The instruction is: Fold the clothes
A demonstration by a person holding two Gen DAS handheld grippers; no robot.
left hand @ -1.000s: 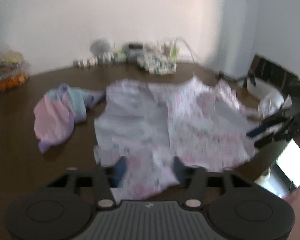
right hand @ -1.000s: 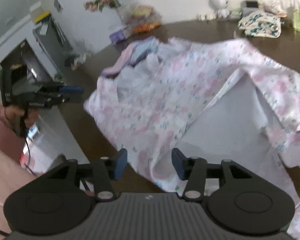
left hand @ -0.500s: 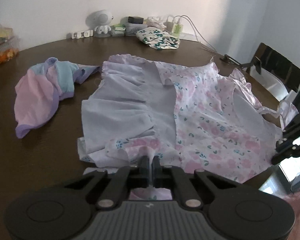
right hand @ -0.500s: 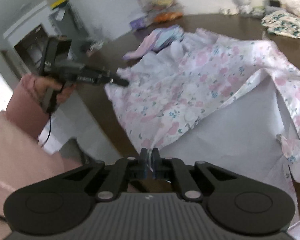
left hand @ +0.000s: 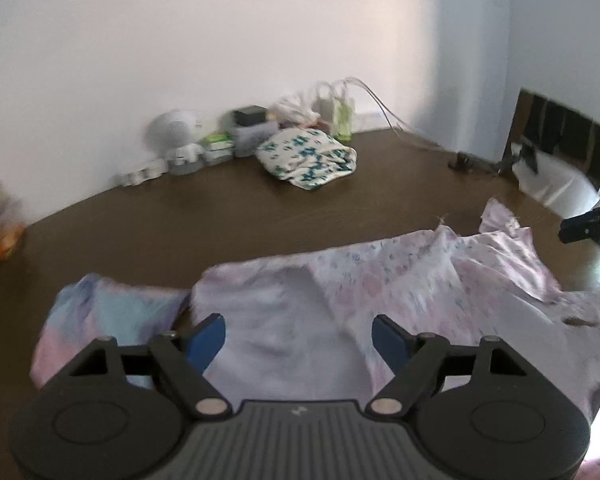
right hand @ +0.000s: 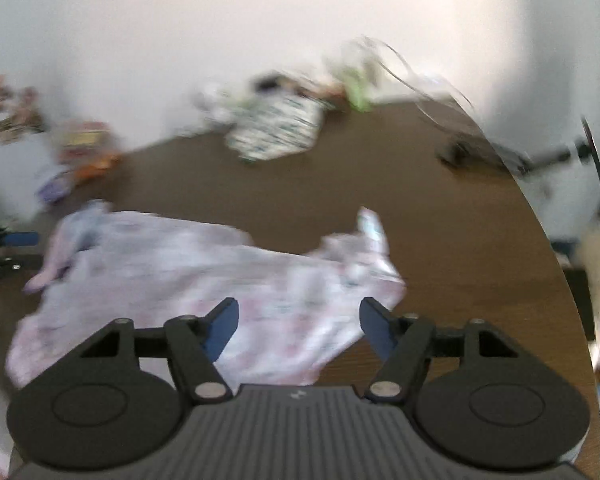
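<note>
Left wrist view: left gripper (left hand: pixel 299 334) spread wide, holding nothing, above the floral garment (left hand: pixel 380 308) lying doubled over on the table (left hand: pixel 220 216) — edges uneven, a pastel garment (left hand: pixel 100 320) just beside it.

Right wrist view, blurred: right gripper (right hand: pixel 299 326) likewise wide and empty; folding appears partial — tidying remains.

The left gripper (left hand: pixel 299 336), black with blue-padded fingers (left hand: pixel 206 335), has its jaws spread wide above a pale pink floral garment (left hand: pixel 380 304) lying rumpled on the dark brown wooden counter (left hand: pixel 220 220). Touching the garment's left edge lies a pastel blue, pink and purple cloth (left hand: pixel 108 320). Farther back, near the white wall, sits a bundled white cloth with teal flowers (left hand: pixel 310 158), beside a small white round-headed figurine (left hand: pixel 178 138). At the right edge, the dark tip of the right gripper (left hand: pixel 588 224) shows.
</note>
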